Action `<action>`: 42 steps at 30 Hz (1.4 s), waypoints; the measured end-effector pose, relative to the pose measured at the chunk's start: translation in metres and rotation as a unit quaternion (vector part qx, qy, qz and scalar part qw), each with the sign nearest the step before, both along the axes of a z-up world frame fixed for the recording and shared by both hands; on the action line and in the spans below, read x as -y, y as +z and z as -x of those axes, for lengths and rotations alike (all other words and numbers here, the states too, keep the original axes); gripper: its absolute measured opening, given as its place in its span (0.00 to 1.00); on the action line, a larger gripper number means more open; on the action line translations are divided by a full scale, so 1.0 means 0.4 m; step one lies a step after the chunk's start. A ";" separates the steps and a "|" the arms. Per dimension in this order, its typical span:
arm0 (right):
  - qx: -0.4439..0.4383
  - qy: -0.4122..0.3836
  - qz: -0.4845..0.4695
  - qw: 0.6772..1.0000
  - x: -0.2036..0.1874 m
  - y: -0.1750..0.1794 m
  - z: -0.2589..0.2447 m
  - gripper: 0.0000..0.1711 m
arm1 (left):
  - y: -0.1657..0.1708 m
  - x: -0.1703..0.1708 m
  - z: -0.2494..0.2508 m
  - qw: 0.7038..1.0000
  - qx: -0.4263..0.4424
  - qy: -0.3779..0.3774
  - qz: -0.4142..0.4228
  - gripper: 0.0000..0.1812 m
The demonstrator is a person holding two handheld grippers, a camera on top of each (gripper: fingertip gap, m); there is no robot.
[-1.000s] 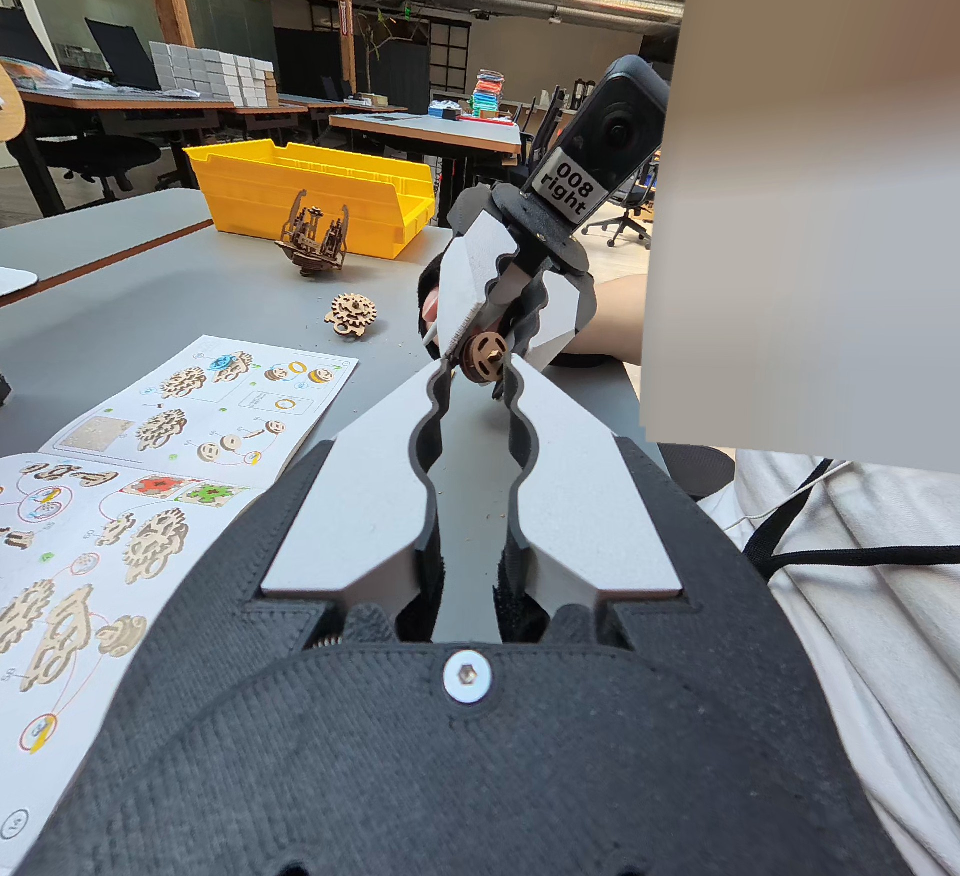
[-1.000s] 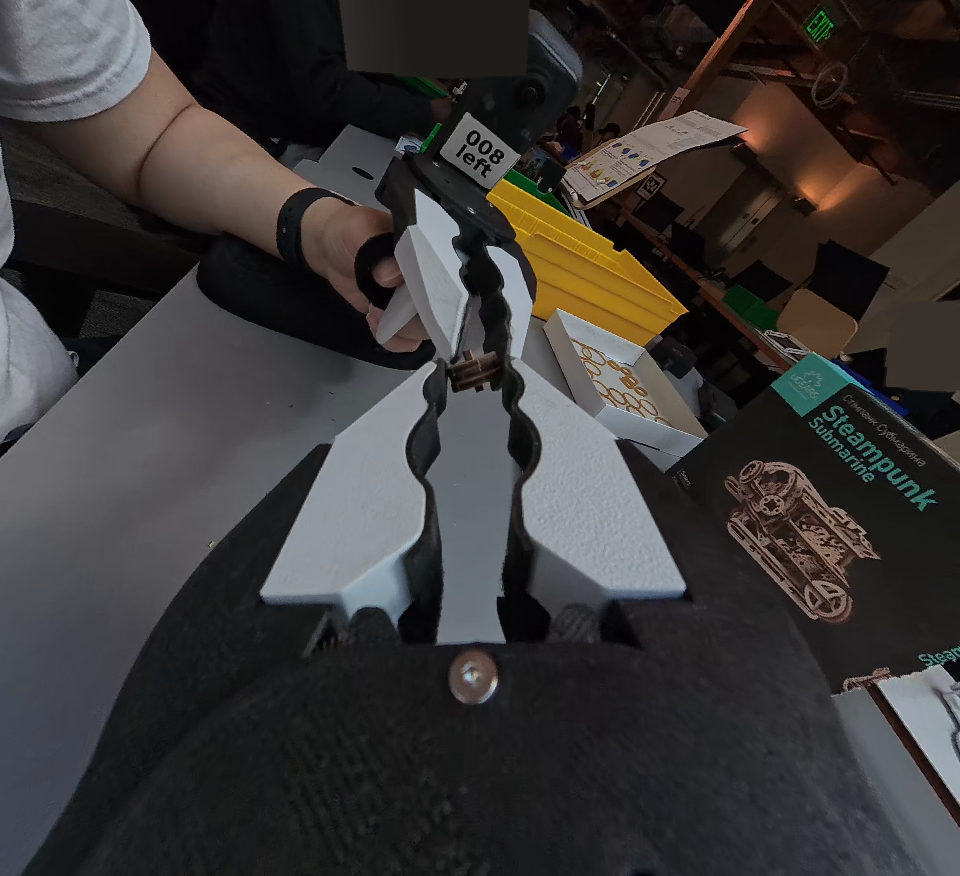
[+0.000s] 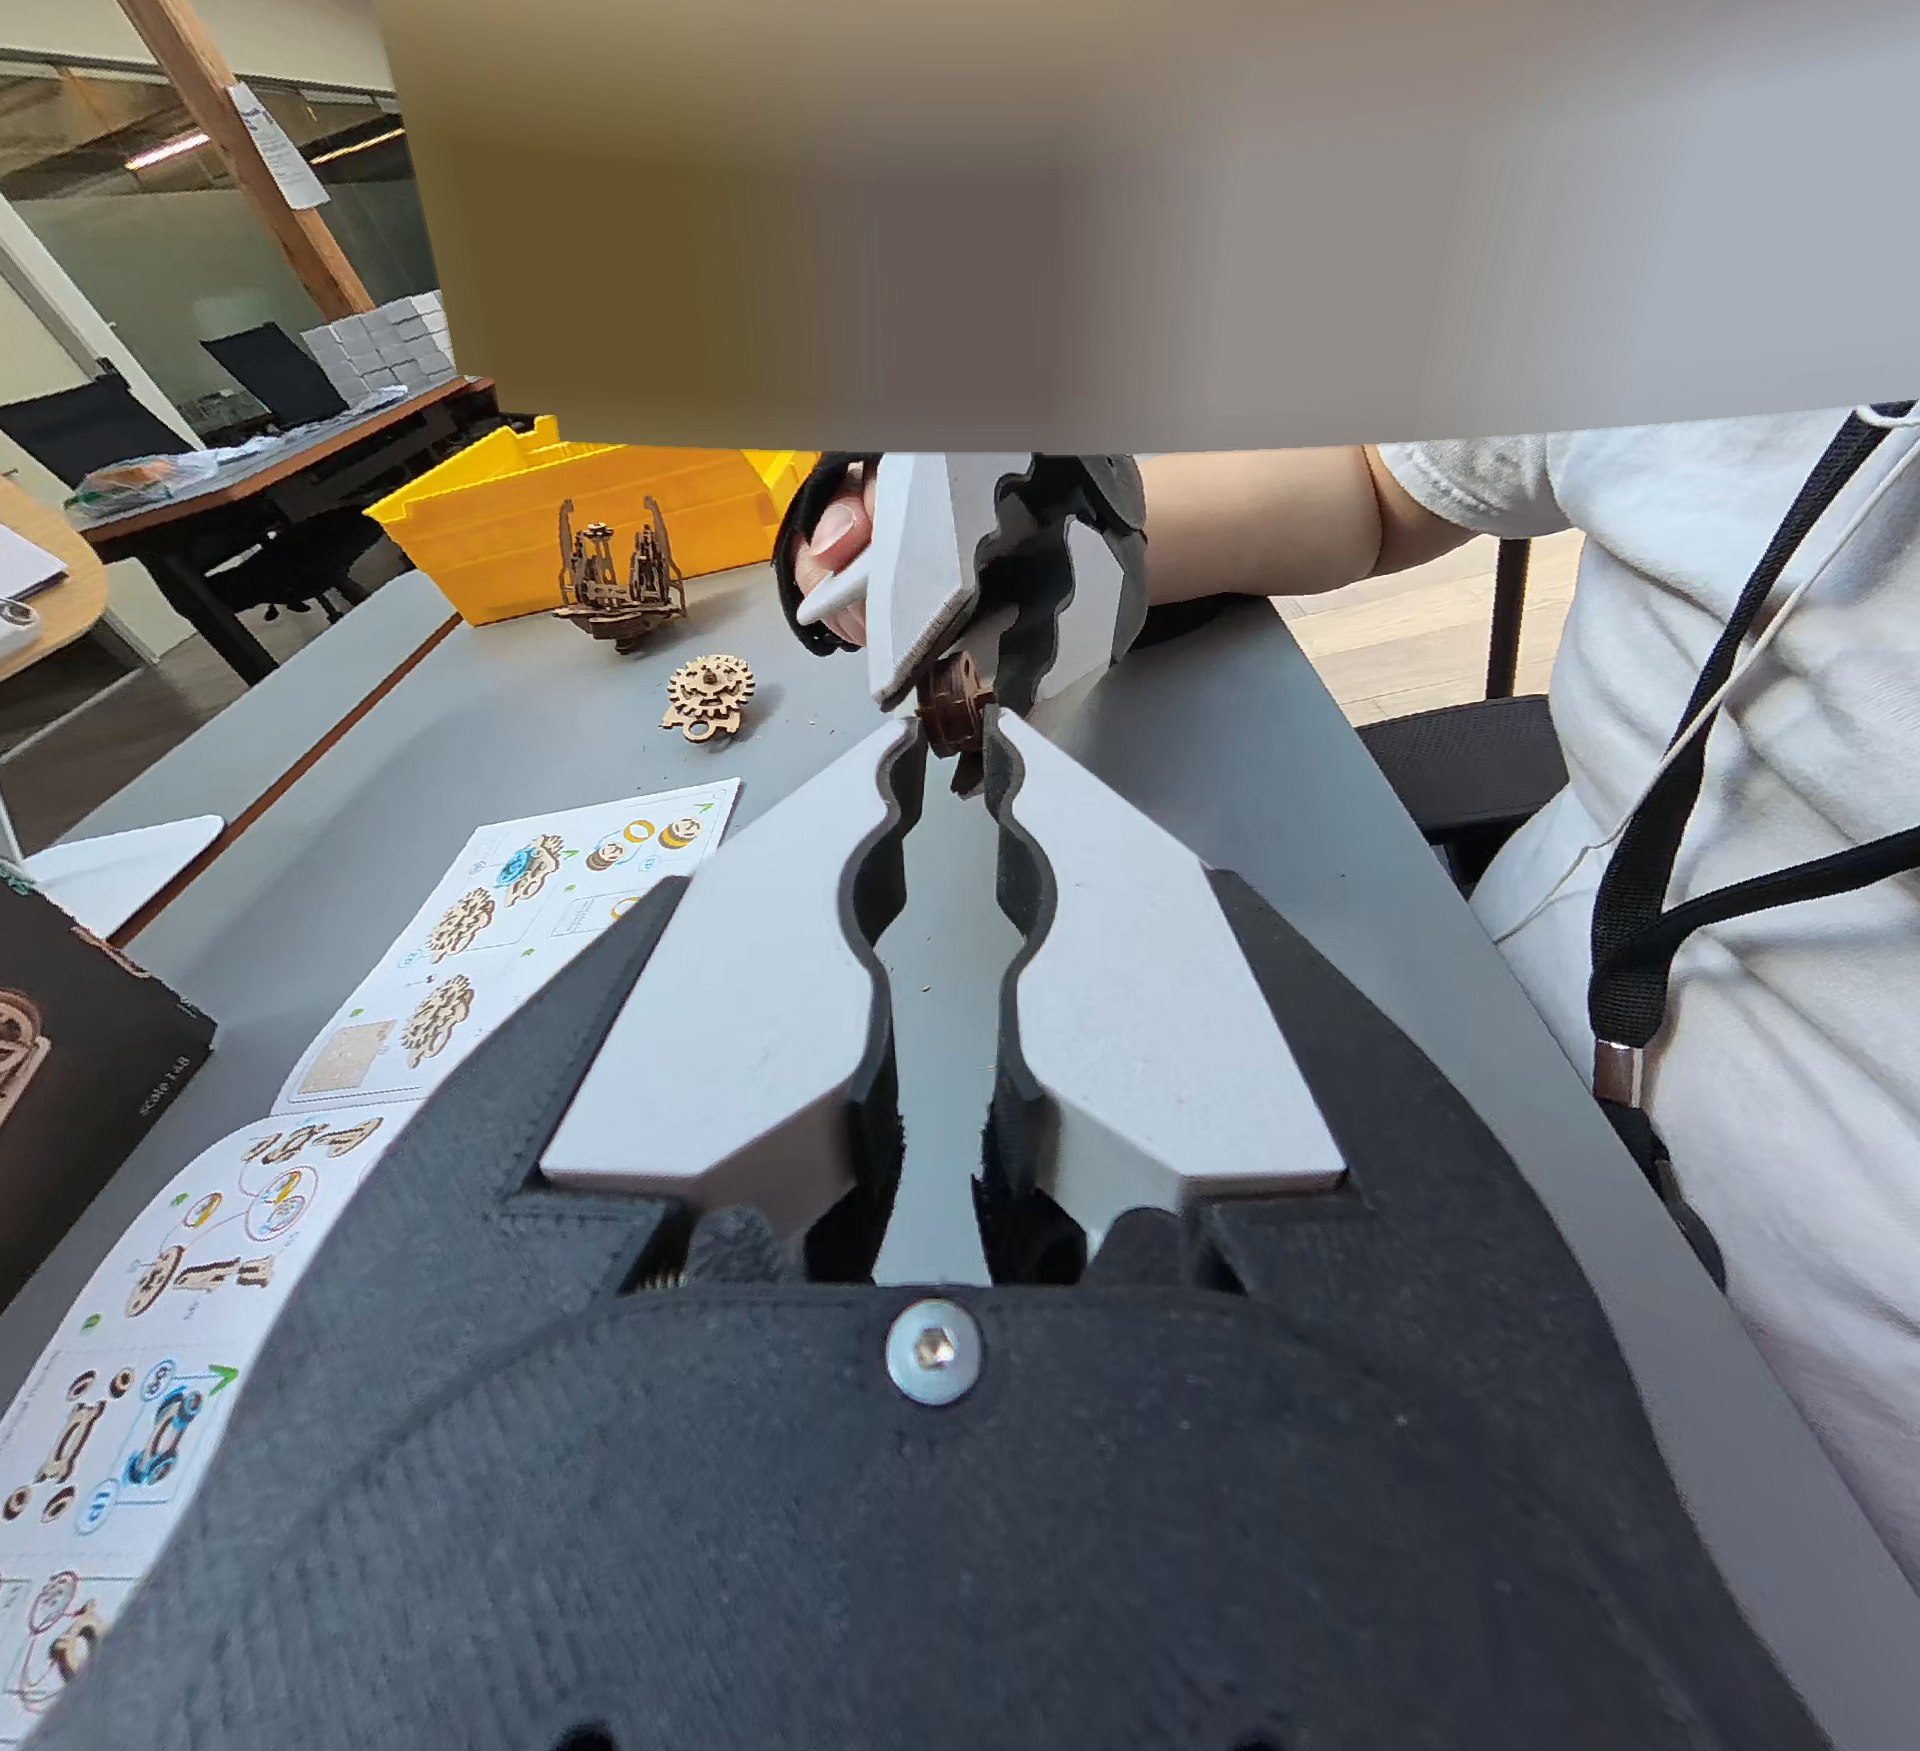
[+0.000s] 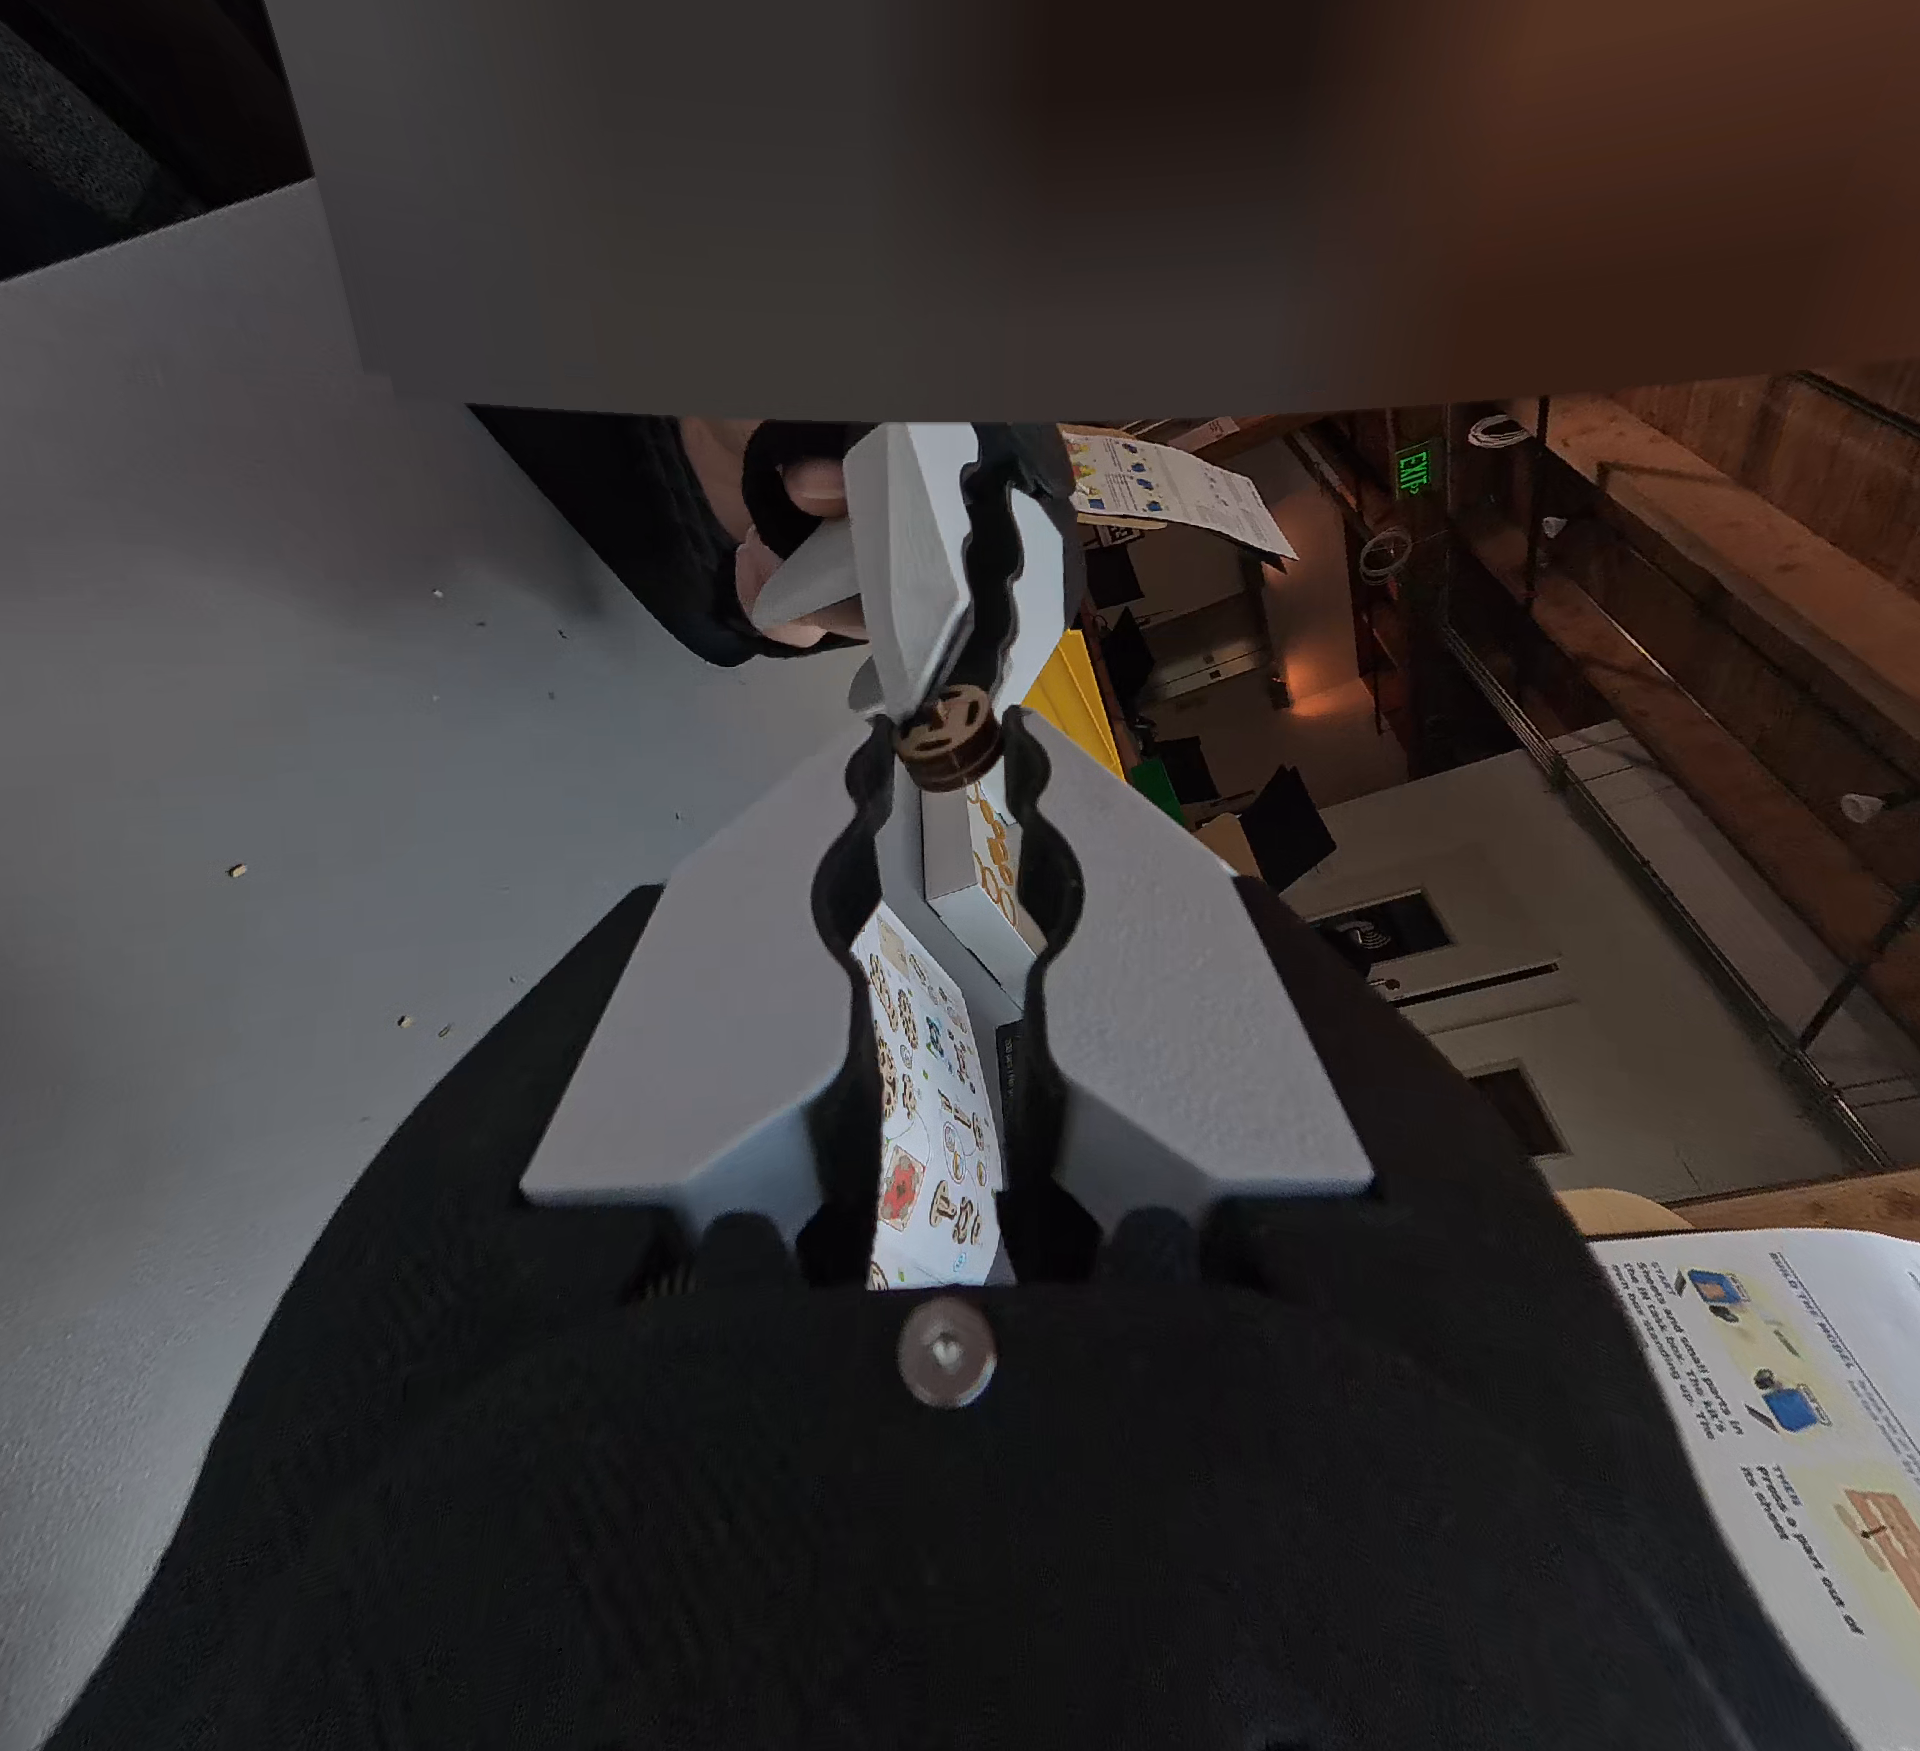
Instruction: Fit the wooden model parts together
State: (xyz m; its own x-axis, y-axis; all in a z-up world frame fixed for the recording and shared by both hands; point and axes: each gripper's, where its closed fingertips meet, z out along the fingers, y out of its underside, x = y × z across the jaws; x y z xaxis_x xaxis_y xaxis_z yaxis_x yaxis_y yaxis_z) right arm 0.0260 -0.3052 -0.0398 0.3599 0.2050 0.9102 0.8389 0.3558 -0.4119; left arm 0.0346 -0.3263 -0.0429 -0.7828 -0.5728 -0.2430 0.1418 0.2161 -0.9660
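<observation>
A small brown wooden wheel part point(image 3: 951, 714) is held in the air above the grey table point(image 3: 1195, 766), pinched from both sides. My left gripper point(image 3: 951, 733) is shut on its lower edge. My right gripper point(image 3: 961, 662) comes in from above in the left wrist view and is shut on the same part. In the right wrist view the wheel point(image 4: 948, 745) shows its spoked face between my right gripper's point(image 4: 948, 751) tips, and my left gripper point(image 4: 935, 673) clamps it from above. I cannot tell whether it is one piece or two pressed together.
A half-built wooden model point(image 3: 618, 584) and a gear cluster point(image 3: 710, 693) lie on the table before a yellow bin point(image 3: 582, 517). An instruction sheet point(image 3: 499, 953) and a dark box point(image 3: 62, 1057) lie at left. A white box point(image 4: 977, 880) and a booklet point(image 4: 1787, 1410) show in the right view. A person sits close at right. Left and right tips are no more than a few centimetres apart.
Both grippers have swung and tilted together, still pinching the wheel between them. The wheel now shows its flat face in the right view instead of its edge.
</observation>
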 end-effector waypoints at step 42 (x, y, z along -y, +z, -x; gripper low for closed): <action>-0.140 0.004 0.128 0.982 -0.008 -0.012 -0.016 0.10 | -0.013 -0.022 -0.008 0.968 0.164 0.090 -0.165 0.04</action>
